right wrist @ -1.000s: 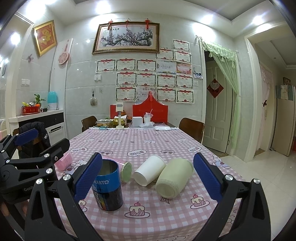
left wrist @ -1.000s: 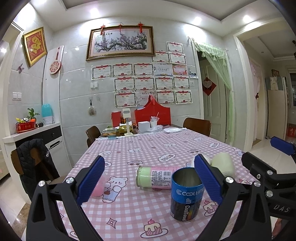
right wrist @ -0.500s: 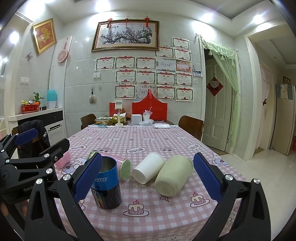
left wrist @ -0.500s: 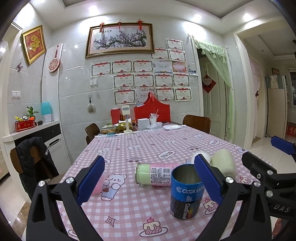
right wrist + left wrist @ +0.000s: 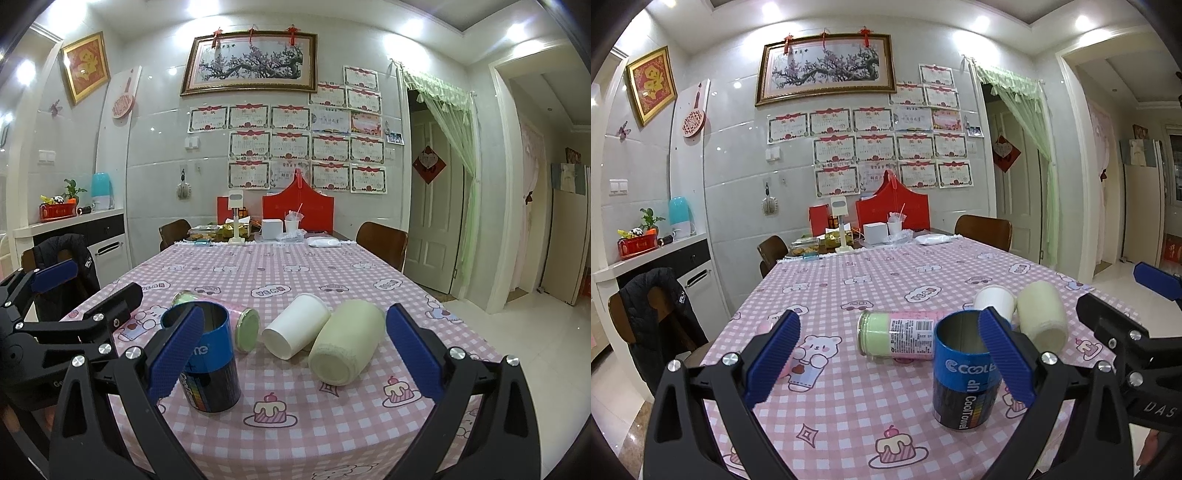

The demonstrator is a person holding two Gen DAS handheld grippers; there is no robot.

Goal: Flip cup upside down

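A blue and black tin cup (image 5: 964, 376) stands upright, mouth up, near the table's front edge; it also shows in the right wrist view (image 5: 207, 362). A white paper cup (image 5: 295, 330), a pale green cup (image 5: 347, 341) and a pink and green bottle (image 5: 897, 334) lie on their sides behind it. My left gripper (image 5: 886, 360) is open and empty, its right finger in front of the tin cup. My right gripper (image 5: 291, 356) is open and empty, its left finger in front of the tin cup.
The table has a pink checked cloth (image 5: 849, 417). Boxes, a red stand (image 5: 892, 212) and clutter sit at its far end. Chairs stand around it, one with a black jacket (image 5: 661, 317) at the left. A pink object (image 5: 764, 328) lies behind my left finger.
Both views have drifted slightly; the tin cup sits a little lower and closer in each. Both grippers stay open and empty.
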